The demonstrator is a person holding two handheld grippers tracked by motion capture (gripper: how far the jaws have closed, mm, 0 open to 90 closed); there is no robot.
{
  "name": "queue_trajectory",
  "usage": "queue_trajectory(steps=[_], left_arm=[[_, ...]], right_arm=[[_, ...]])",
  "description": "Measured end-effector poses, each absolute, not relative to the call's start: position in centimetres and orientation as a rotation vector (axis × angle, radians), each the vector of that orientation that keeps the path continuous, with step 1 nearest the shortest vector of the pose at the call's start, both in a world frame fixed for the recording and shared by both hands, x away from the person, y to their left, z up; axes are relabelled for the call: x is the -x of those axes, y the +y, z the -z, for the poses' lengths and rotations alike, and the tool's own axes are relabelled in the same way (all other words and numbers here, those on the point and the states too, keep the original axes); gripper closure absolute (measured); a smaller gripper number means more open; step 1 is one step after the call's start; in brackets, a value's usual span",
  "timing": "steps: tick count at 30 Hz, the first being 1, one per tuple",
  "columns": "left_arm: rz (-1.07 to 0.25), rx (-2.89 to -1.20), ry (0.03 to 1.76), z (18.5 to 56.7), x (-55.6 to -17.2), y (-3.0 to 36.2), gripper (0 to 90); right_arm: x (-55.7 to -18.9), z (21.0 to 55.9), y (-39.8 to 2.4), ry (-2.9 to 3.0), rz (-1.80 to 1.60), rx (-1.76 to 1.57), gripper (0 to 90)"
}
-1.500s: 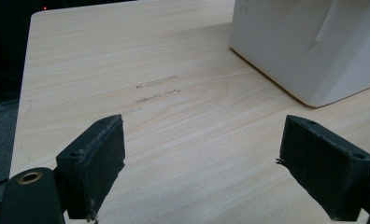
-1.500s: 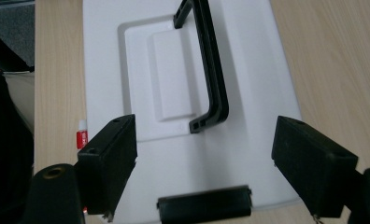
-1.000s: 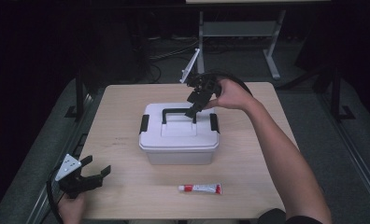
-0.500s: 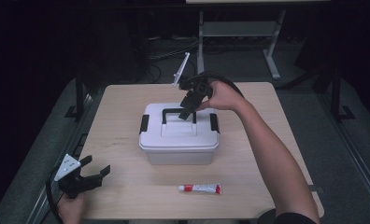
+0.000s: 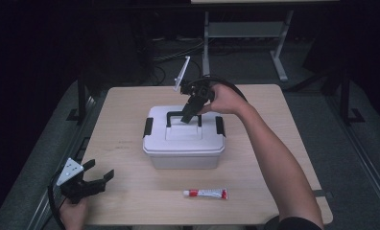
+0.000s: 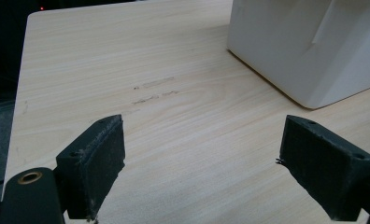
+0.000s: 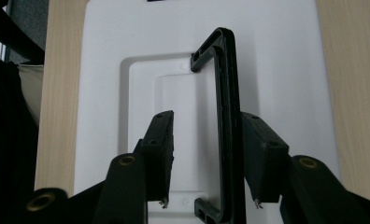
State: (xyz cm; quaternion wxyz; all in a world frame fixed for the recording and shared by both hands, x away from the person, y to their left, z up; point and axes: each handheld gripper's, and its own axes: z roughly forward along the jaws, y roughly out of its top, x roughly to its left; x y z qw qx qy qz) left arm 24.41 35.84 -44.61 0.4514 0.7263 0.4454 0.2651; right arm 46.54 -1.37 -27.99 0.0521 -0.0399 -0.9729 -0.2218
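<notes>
Handle (image 7: pixel 227 126) on the white box (image 5: pixel 183 143), mid-worktop (image 5: pixel 274 158): your right hand-held gripper (image 7: pixel 206 156) has been closing around it, maybe touching one pad. Left hand-held gripper (image 5: pixel 85 179) idles open at 7 o'clock.

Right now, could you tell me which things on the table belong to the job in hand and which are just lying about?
In the job:
- right gripper, jaws just closing around the handle, one pad not yet touching
- black handle
- white lidded box

Lying about:
- red-and-white tube in front of the box
- left gripper, open, idle over the table
</notes>
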Motion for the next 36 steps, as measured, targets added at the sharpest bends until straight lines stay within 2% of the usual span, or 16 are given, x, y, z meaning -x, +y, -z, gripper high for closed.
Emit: queue_trajectory(steps=[3,16,36], left_arm=[[-0.654,-1.793,1.101,44.6,-24.4,35.9,13.4],[-0.655,-1.791,1.1,44.6,-24.4,36.0,13.4],[-0.655,-1.793,1.099,44.6,-24.4,35.9,13.4]], right_arm=[[-46.3,27.8,-0.9,-2.958,0.667,0.102,63.8],[-45.9,27.9,0.0,-2.981,0.628,0.077,77.1],[-45.7,27.9,0.3,-3.001,0.619,0.055,83.0]])
